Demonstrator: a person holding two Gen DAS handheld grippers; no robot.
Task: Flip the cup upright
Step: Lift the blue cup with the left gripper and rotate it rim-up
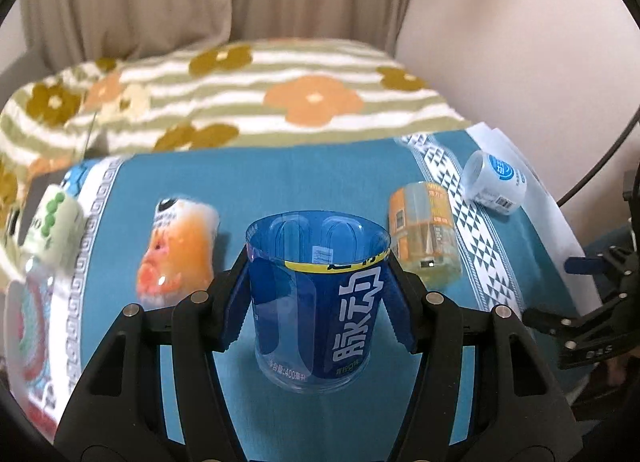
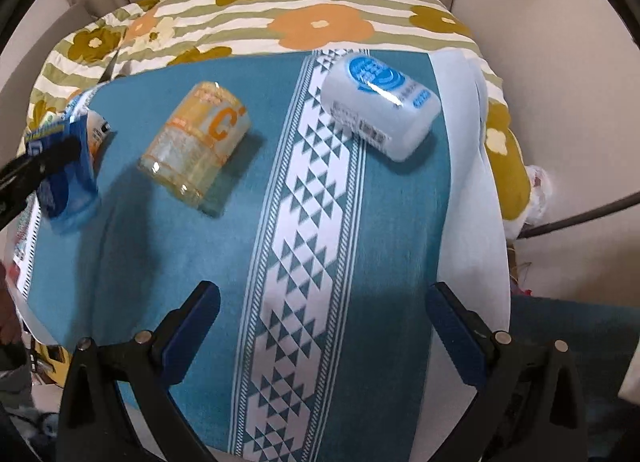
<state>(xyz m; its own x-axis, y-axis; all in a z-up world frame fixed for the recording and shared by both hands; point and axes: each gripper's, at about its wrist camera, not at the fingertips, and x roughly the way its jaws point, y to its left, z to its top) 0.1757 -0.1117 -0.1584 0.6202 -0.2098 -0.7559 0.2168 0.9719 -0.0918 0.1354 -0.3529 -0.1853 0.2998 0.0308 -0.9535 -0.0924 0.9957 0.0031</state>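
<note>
Clearly the blue cup, thin light plastic, sits pinched mid-wall by the left gripper; squeeze gently. The right gripper fingers gape, holding nothing.

Left tool: both blue-padded fingers pressed against opposite sides of the blue cup, which stands mouth-up between them, black linkage arms angled inward toward it. Right tool: fingers spread wide with nothing between the pads, poised above the near right part of the surface. In the left wrist view it shows at the far right edge, well apart from the left tool.
</note>
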